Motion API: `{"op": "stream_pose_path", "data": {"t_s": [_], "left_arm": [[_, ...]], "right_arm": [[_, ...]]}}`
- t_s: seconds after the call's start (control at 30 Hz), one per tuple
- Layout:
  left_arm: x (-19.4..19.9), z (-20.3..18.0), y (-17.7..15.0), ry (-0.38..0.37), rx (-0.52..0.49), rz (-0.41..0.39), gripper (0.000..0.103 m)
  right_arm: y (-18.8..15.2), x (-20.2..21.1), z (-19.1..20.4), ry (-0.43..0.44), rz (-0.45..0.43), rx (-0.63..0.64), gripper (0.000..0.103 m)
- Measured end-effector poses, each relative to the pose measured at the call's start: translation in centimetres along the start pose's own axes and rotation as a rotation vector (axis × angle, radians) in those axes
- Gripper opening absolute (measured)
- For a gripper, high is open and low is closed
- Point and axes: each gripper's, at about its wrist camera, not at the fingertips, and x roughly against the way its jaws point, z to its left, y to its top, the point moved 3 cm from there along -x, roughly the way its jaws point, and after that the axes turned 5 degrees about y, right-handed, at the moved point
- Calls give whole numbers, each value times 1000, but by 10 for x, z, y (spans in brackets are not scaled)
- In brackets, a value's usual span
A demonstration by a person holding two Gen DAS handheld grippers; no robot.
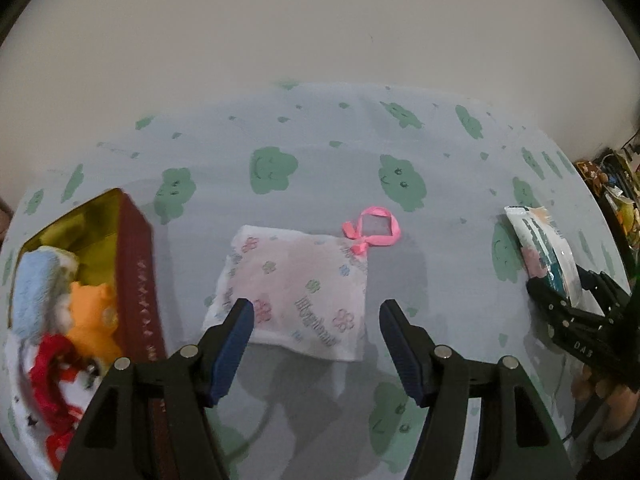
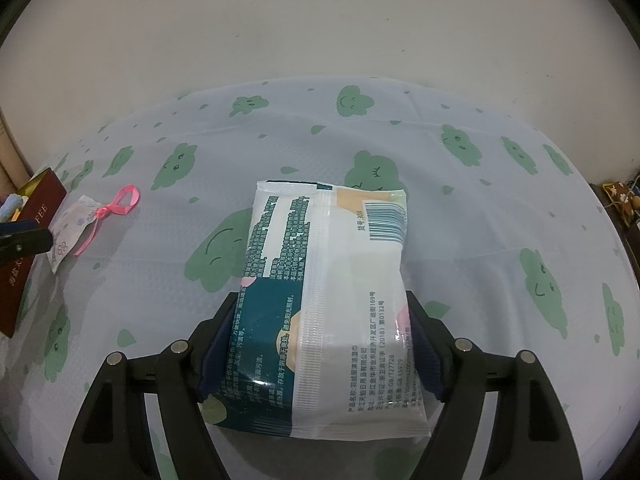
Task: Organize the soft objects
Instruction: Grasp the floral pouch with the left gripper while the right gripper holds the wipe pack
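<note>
Two hand-held grippers in play, bench (image 1: 320, 128) under a cloud-print cloth.

At 9 o'clock in the left wrist view: red tin box (image 1: 138, 268), lid off, already holding a blue towel (image 1: 38, 284), an orange plush toy (image 1: 92, 316) and a red-trimmed item.

Centre: flower-print sachet (image 1: 296, 288) with pink ribbon (image 1: 374, 230), flat on the cloth, just ahead of the left hand-held gripper (image 1: 316, 316). Jaws stand wide apart, nothing between them, pads clear of the fabric. Sachet is roughly square; ribbon corner points toward 1 o'clock, away from the box.

At 3 o'clock: wet wipes pack (image 2: 324, 280) lies on the cloth between the jaws of the right hand-held gripper (image 2: 320, 340). Pads sit at its sides; a firm grip cannot be told. Long axis runs along the fingers, barcode end at 12 o'clock.

Risks, judged:
- Sachet is thin and flat; pads may slide over it or pinch the cloth with it.
- Ribbon may snag on the box rim.
- Wipes pack is slick film, gripped near one end; it may droop or slip out when lifted.
</note>
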Motion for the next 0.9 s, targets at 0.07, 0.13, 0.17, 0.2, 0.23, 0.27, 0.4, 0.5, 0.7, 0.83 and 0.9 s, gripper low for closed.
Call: {"op": "stream_pose_path", "data": {"t_s": [0.07,0.13,0.17,0.2,0.23,0.27,0.4,0.5,0.7,0.83,0.9], "left_arm": [[-7,-1,3,-7,4,22,67],[-15,0,4,6,5,53,67],[-19,1,5,19,10,59,67],[-21,2,6,28,16,58,67],[-22,4,6,40,23,54,67],[-24,6,8,52,32,49,67],[-28,6,11,65,26,40,68],[-32,4,13,78,7,29,70],[-44,8,15,104,22,1,83],[-51,20,15,78,89,2,90],[-51,21,14,77,103,-12,90]], "right_arm": [[0,0,1,-2,1,1,76],[0,0,2,-1,2,3,77],[-1,-1,1,1,3,4,78],[-1,-1,2,1,3,5,78],[-1,-1,3,1,4,6,79],[-1,-1,4,1,5,7,79],[-1,-1,5,2,6,9,80],[-1,-1,5,2,7,8,81],[-1,-1,7,4,7,7,83],[-1,-2,8,9,9,9,84],[-1,-3,8,8,10,10,85]]}}
